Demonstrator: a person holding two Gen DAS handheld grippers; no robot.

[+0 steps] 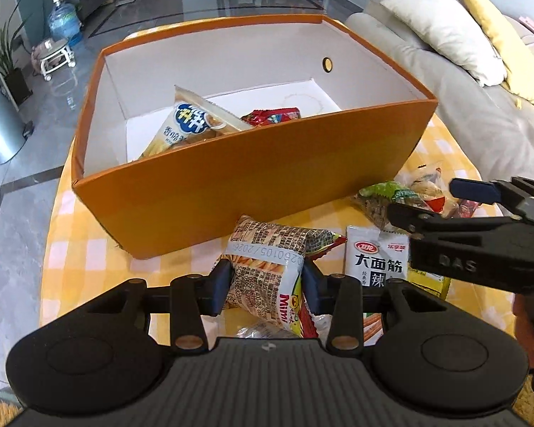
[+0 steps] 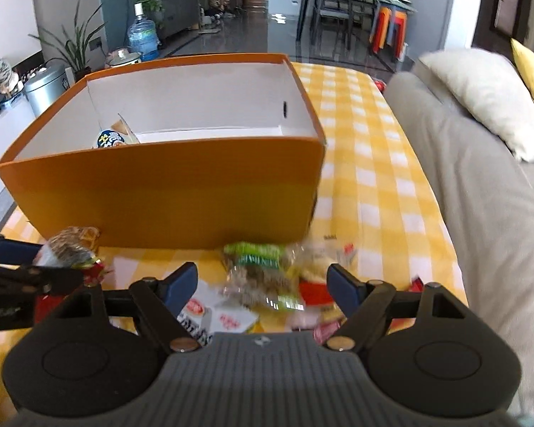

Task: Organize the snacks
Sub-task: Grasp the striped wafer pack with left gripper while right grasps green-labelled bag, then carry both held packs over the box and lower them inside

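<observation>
Left gripper (image 1: 267, 286) pinches the Mimi snack packet (image 1: 267, 270) — the orange box (image 1: 231, 192) sits dead ahead at twelve o'clock, near wall crosswise to the fingers. Right gripper (image 2: 263, 286), spread wide, hovers over the green-labelled packet (image 2: 256, 259) by the box.

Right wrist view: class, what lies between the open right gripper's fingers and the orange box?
In the right wrist view, a green-labelled snack packet lies on the yellow checked tablecloth between the right gripper and the orange box.
</observation>
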